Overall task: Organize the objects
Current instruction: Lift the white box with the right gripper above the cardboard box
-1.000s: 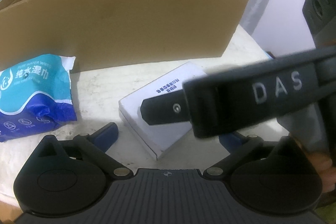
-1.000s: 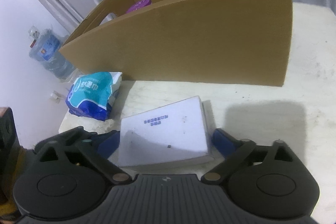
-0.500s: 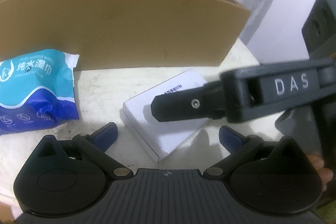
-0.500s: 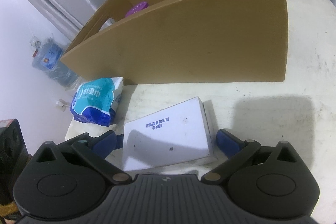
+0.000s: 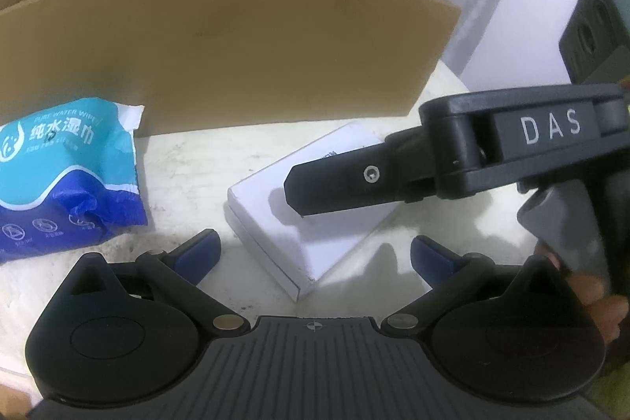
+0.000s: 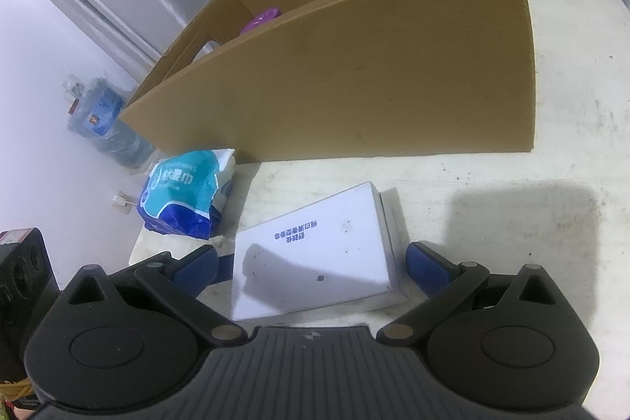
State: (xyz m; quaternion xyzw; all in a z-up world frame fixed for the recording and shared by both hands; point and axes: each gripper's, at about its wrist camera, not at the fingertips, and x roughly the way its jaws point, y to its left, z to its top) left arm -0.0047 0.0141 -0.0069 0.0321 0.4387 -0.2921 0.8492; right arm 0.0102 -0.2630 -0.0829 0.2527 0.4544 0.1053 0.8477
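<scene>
One purple item (image 6: 263, 19), R view only

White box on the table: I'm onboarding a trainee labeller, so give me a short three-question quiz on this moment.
1. True or false: the white box lies inside the cardboard box.
2. Which item lies on the table closest to the white box: A) the wet wipes pack B) a mug C) a banana?
3. Which gripper has the white box between its open fingers?

Key: 1 false; 2 A; 3 the right gripper
</scene>
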